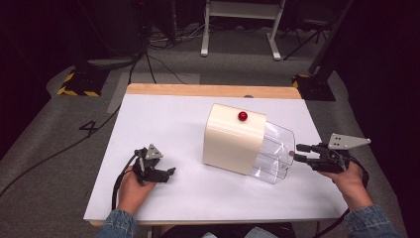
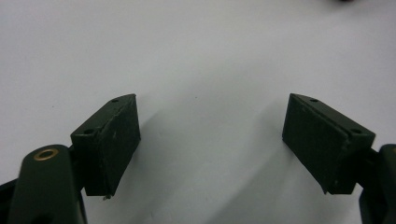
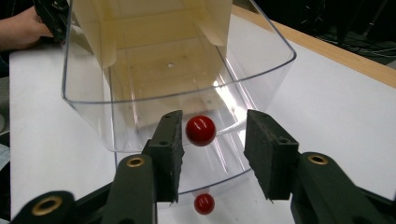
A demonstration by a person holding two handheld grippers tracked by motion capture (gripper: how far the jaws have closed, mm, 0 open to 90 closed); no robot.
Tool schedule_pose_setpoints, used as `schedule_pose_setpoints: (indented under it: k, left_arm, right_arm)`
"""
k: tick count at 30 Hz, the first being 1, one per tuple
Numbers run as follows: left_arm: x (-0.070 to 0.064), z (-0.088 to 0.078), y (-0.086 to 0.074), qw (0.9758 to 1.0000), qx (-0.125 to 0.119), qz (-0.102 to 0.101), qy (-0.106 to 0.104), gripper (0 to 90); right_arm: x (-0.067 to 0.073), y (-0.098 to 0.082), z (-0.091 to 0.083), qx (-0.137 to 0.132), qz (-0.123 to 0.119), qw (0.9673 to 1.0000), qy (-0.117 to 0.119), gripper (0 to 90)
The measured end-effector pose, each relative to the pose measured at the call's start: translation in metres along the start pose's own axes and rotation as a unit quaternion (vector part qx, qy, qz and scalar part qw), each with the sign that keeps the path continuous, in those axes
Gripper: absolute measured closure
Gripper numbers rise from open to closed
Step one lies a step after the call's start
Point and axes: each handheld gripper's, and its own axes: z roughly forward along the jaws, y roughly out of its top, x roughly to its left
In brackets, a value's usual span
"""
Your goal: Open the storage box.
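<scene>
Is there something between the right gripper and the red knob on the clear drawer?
No, nothing visible. The red knob sits in the gap of the open right gripper, on the front of the clear drawer.

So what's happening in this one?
A person works a cream box with a clear drawer pulled partway out, on a white table. The right tongs stand open at the drawer's red knob, which sits between the pads, not pressed. The left tongs rest open on the table, off to the side. A second red knob sits on top of the box.
</scene>
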Motion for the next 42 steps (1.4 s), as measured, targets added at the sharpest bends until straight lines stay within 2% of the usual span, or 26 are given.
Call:
schedule_pose_setpoints:
  k: [11,14,16,18,20,29,32,37,42]
  left_arm:
    - [-0.001,0.000,0.000,1.0000,-0.001,0.001,0.003,19.3]
    - [-0.001,0.000,0.000,1.0000,-0.002,0.001,0.004,19.3]
    - [-0.001,0.000,0.000,1.0000,-0.001,0.000,0.004,19.3]
    - [-0.001,0.000,0.000,1.0000,-0.001,0.001,0.003,19.3]
    - [-0.001,0.000,0.000,1.0000,-0.001,0.000,0.003,19.3]
    - [-0.001,0.000,0.000,1.0000,-0.001,0.000,0.003,19.3]
    - [-0.001,0.000,0.000,1.0000,-0.001,0.000,0.003,19.3]
    - [-0.001,0.000,0.000,1.0000,-0.001,0.000,0.003,19.3]
    - [-0.001,0.000,0.000,1.0000,-0.001,0.001,0.003,19.3]
  right_arm:
    - [0.000,-0.009,-0.011,-0.003,0.009,0.9999,-0.012,53.4]
    - [0.000,-0.016,-0.017,-0.002,0.017,0.9995,-0.027,52.1]
    - [0.001,-0.021,-0.021,0.010,0.037,0.9976,-0.057,48.8]
    - [0.002,-0.026,-0.025,0.023,0.062,0.9937,-0.090,47.1]
    - [0.004,-0.032,-0.028,0.029,0.074,0.9918,-0.100,47.2]
    - [0.006,-0.058,-0.030,0.049,0.097,0.9874,-0.115,42.7]
    - [0.005,-0.066,-0.028,0.069,0.094,0.9850,-0.128,41.1]
    - [0.006,-0.081,-0.023,0.091,0.106,0.9805,-0.139,37.5]
    - [0.005,-0.095,-0.015,0.109,0.102,0.9781,-0.145,33.1]
